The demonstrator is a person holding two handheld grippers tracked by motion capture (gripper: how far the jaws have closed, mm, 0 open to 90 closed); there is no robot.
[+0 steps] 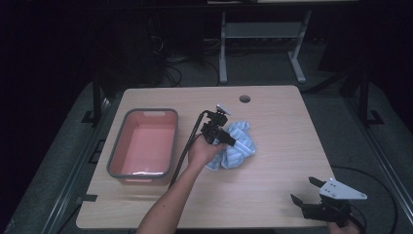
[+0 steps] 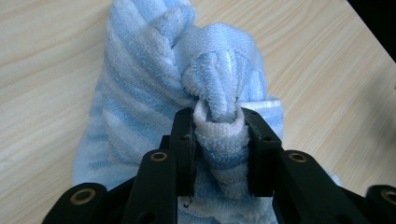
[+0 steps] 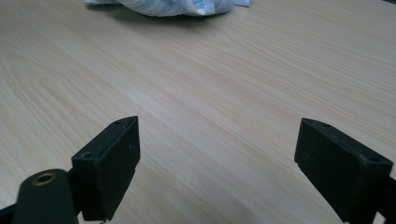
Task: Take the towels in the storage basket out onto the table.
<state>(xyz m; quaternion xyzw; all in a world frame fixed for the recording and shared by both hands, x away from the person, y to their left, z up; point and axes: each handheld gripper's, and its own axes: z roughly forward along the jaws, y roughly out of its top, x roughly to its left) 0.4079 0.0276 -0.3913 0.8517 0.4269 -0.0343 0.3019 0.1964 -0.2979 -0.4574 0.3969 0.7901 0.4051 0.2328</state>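
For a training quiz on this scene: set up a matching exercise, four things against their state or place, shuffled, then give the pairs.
Things:
1. left gripper
2. right gripper
3. towel
4. tub

States or places:
A. pink inside, grey rim, at the table's left
B. jaws wide apart over bare wood
C. blue and white stripes, bunched at mid-table
D. jaws pinching a fold of cloth

Pairs: 1-D, 2-B, 3-C, 4-A
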